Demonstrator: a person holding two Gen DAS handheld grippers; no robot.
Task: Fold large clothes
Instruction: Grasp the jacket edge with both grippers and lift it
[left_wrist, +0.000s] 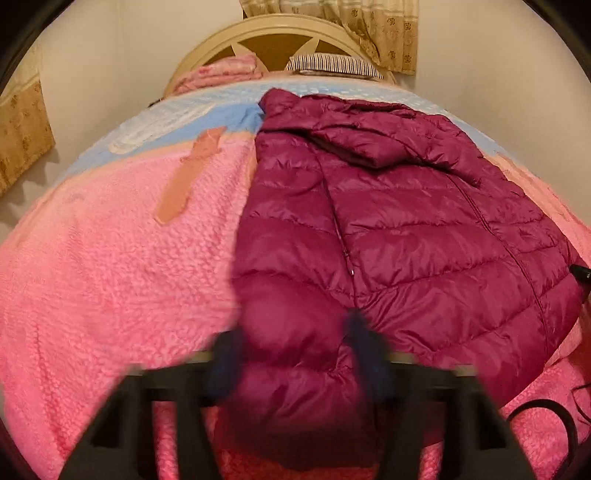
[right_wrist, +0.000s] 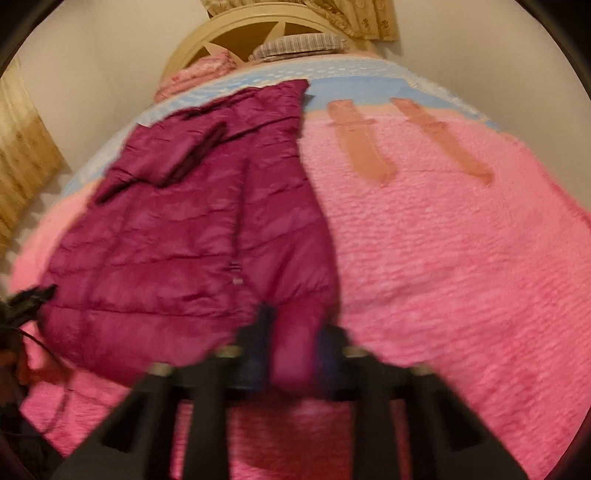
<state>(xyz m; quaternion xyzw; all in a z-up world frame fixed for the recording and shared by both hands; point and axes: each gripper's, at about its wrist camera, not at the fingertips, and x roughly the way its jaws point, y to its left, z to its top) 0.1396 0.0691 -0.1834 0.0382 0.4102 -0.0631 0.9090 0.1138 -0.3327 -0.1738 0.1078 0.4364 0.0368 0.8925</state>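
Note:
A magenta quilted puffer jacket (left_wrist: 399, 221) lies spread on the pink fleece bed cover, its hood toward the headboard. In the left wrist view my left gripper (left_wrist: 291, 350) holds the jacket's near-left hem, with bunched fabric between the blurred blue-tipped fingers. In the right wrist view the same jacket (right_wrist: 177, 236) lies to the left, and my right gripper (right_wrist: 291, 332) is shut on its near-right hem corner. Both near corners are lifted a little off the bed.
The pink bed cover (left_wrist: 110, 258) has blue and orange patches toward the headboard (left_wrist: 273, 40). A striped pillow (left_wrist: 332, 64) and a folded pink blanket (left_wrist: 218, 74) lie by the headboard. Black cables (left_wrist: 554, 417) lie at the bed's near right. Curtains hang behind.

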